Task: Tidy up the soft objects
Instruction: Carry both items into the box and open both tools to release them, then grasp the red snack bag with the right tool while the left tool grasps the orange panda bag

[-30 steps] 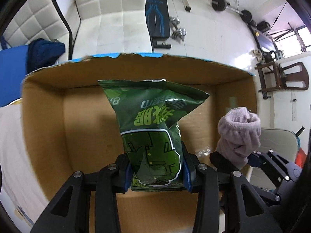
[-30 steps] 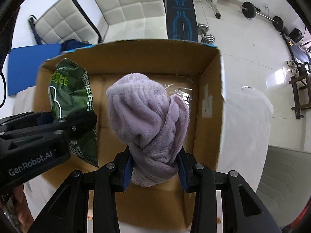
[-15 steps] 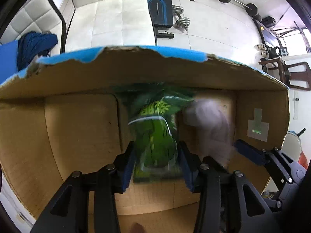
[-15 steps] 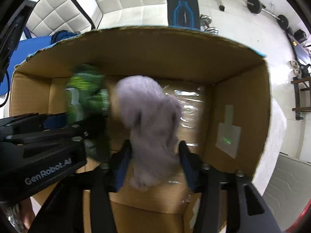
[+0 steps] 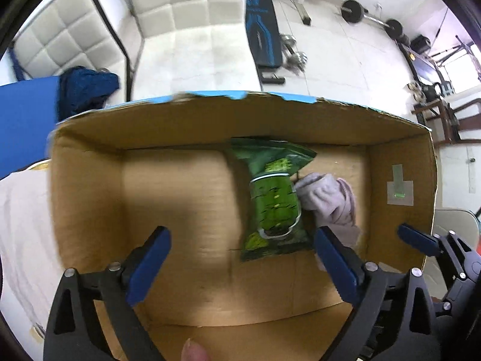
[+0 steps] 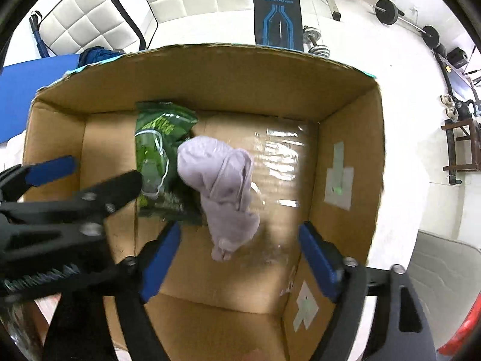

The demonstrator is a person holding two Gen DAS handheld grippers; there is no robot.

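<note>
A green snack bag (image 5: 275, 201) lies on the floor of an open cardboard box (image 5: 90, 180), with a lilac towel (image 5: 330, 201) bunched against its right side. My left gripper (image 5: 240, 258) is open and empty above the box, just short of the bag. In the right wrist view the towel (image 6: 225, 180) and the bag (image 6: 156, 150) lie in the same box (image 6: 345, 138). My right gripper (image 6: 240, 258) is open and empty over the towel's near end. The left gripper's black arm (image 6: 60, 207) crosses that view at the left.
White padded chairs (image 5: 186, 9), a blue weight bench (image 5: 261, 21) and barbells (image 5: 372, 18) stand beyond the box. A blue cloth (image 5: 87, 87) lies at the back left. A pale tablecloth (image 5: 21, 225) shows left of the box.
Both grippers lowered the bag and the towel into the box, then opened and let them go. Both items now lie on the box floor and the grippers have drawn back.
</note>
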